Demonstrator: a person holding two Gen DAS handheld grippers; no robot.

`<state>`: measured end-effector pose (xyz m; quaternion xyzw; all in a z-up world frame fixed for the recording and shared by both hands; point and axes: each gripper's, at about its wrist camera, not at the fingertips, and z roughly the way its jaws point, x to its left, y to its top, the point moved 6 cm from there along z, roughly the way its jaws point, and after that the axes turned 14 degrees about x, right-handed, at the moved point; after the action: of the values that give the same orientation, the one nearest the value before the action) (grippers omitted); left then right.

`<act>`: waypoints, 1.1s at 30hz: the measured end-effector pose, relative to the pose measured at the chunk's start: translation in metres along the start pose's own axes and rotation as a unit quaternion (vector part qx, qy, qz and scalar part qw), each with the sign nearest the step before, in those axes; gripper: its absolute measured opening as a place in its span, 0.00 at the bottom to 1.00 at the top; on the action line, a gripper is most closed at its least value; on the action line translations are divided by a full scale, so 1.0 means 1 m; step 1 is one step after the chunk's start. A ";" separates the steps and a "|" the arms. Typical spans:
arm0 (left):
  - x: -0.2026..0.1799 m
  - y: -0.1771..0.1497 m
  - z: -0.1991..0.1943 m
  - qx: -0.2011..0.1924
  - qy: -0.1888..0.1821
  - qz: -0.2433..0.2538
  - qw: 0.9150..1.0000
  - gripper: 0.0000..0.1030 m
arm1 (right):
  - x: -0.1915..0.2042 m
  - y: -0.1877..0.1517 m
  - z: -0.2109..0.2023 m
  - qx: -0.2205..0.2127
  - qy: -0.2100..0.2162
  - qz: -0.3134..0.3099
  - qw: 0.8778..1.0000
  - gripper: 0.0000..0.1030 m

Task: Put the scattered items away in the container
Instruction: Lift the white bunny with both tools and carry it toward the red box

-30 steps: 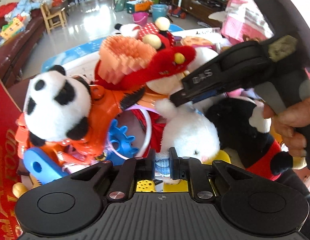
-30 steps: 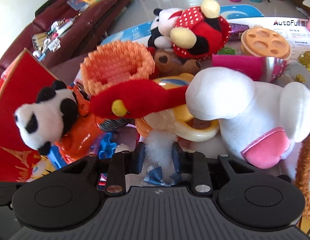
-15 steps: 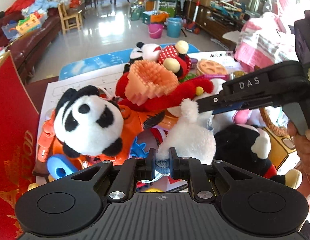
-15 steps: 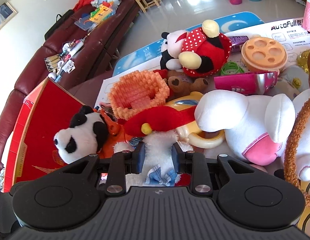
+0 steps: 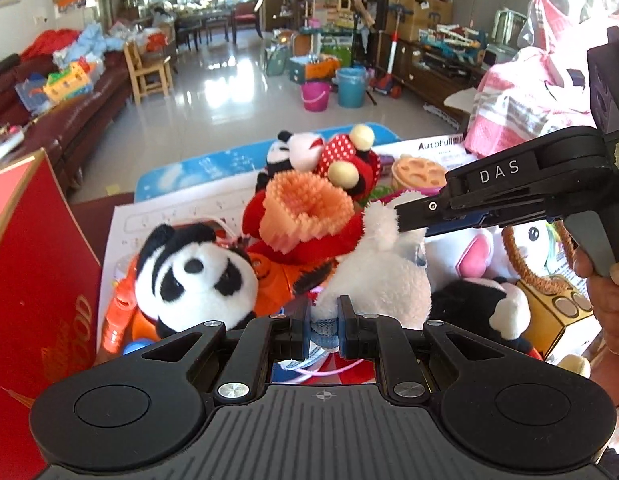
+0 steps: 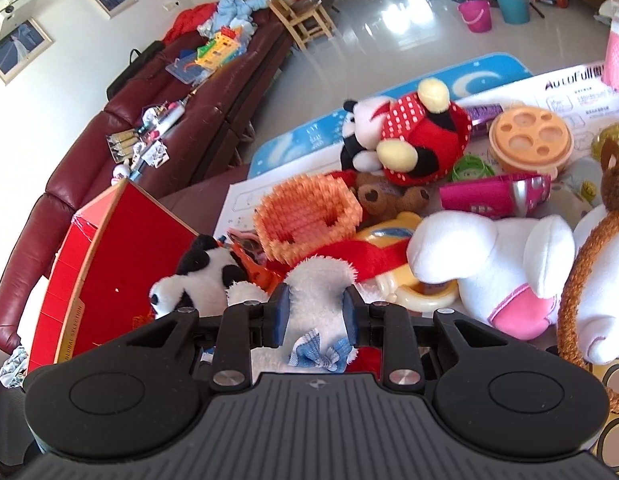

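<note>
A fluffy white plush toy [image 5: 375, 276] with a blue bow [image 6: 317, 350] hangs between both grippers above the toy pile. My left gripper [image 5: 323, 320] is shut on the blue fabric at the toy's lower end. My right gripper [image 6: 315, 312] is shut on a furry white limb of the same toy [image 6: 315, 280]; in the left wrist view it reaches in from the right [image 5: 413, 216], and a hand holds its handle. The red box [image 5: 29, 280] stands open at the left, also seen as the red box [image 6: 121, 248] in the right wrist view.
Below lie a panda plush [image 5: 197, 276], an orange bristle basket [image 6: 305, 216], a red polka-dot mouse plush [image 6: 417, 140], a white and pink plush [image 6: 489, 264] and an orange-lidded jar [image 6: 529, 136]. A dark red sofa [image 6: 89, 160] runs along the left.
Both grippers have risen together with the white plush still held. The pile of toys now sits lower and farther off, and more of the room shows.
</note>
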<state>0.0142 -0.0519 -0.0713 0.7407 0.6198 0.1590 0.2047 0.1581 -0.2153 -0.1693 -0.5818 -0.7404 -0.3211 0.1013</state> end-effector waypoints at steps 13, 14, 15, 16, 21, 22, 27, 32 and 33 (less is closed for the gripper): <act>0.034 0.014 -0.065 -0.086 0.046 -0.030 0.995 0.08 | 0.070 0.030 -0.024 -0.049 0.031 -0.067 0.996 0.31; 0.040 0.015 -0.071 -0.092 0.051 -0.036 0.994 0.08 | 0.081 0.033 -0.025 -0.052 0.034 -0.079 0.995 0.31; 0.046 0.014 -0.078 -0.100 0.057 -0.043 0.992 0.08 | 0.090 0.035 -0.026 -0.054 0.036 -0.089 0.994 0.31; 0.053 0.014 -0.085 -0.107 0.064 -0.049 0.991 0.08 | 0.103 0.038 -0.026 -0.056 0.039 -0.101 0.992 0.31; 0.095 0.010 -0.122 -0.136 0.102 -0.078 0.982 0.08 | 0.167 0.053 -0.019 -0.061 0.058 -0.159 0.984 0.31; 0.106 0.009 -0.129 -0.140 0.113 -0.085 0.980 0.08 | 0.181 0.055 -0.017 -0.061 0.061 -0.172 0.981 0.31; 0.159 -0.001 -0.164 -0.154 0.168 -0.127 0.965 0.08 | 0.255 0.063 0.006 -0.055 0.086 -0.231 0.968 0.31; 0.215 -0.008 -0.190 -0.153 0.220 -0.161 0.950 0.08 | 0.320 0.070 0.034 -0.046 0.107 -0.271 0.955 0.30; 0.226 -0.008 -0.192 -0.150 0.229 -0.166 0.947 0.08 | 0.331 0.070 0.039 -0.043 0.108 -0.277 0.954 0.30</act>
<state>-0.0456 0.1919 0.0871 0.5316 0.7334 0.3789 0.1896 0.1319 0.0796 -0.0015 -0.3197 -0.8423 -0.4293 0.0629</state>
